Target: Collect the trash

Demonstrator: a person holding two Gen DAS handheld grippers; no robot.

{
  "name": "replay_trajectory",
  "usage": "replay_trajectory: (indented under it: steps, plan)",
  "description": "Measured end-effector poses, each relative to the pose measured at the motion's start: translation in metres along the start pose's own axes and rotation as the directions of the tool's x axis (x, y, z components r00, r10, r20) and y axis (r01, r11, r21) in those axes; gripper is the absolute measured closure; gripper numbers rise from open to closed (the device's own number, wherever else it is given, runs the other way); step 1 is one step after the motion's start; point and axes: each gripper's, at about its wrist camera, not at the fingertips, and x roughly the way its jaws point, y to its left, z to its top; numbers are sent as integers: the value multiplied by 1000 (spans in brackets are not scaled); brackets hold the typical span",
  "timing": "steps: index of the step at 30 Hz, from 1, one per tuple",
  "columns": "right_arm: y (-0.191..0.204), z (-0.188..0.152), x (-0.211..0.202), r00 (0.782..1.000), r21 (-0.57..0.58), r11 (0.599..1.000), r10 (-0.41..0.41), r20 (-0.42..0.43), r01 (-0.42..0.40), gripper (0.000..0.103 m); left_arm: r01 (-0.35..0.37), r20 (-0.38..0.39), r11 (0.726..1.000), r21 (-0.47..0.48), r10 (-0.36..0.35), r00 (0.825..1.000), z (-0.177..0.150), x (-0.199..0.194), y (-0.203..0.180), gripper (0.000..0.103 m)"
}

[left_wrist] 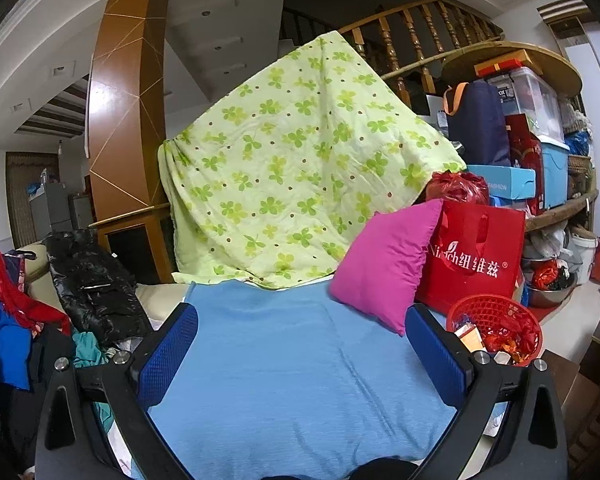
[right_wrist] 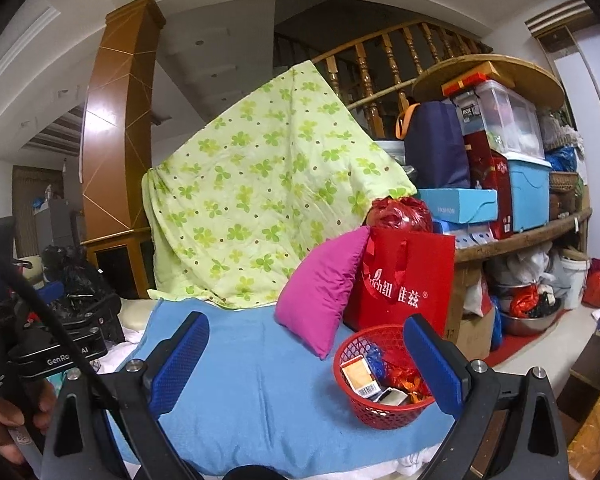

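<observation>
Both the left gripper [left_wrist: 300, 344] and right gripper [right_wrist: 306, 354] hover spread wide and empty above the blue cloth-covered cushion [right_wrist: 260, 380], seemingly readying a reach toward the red plastic mesh basket of wrappers and cartons [right_wrist: 382, 380], whose contents only the right wrist view shows clearly.

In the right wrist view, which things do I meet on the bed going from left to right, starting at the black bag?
black bag → blue cover → pink pillow → red basket, with the red shopping bag standing behind it.
</observation>
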Motion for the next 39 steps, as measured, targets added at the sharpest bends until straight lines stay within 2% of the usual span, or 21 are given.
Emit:
replay_trajectory:
  steps: [17, 39]
  plan:
    - [31, 5, 3, 1000, -68, 997, 20, 7, -20, 4, -32, -10, 999, -31, 32, 999, -6, -4, 22, 0]
    - [31, 7, 8, 1000, -78, 997, 26, -4, -26, 4, -42, -21, 998, -39, 41, 999, -10, -10, 33, 0]
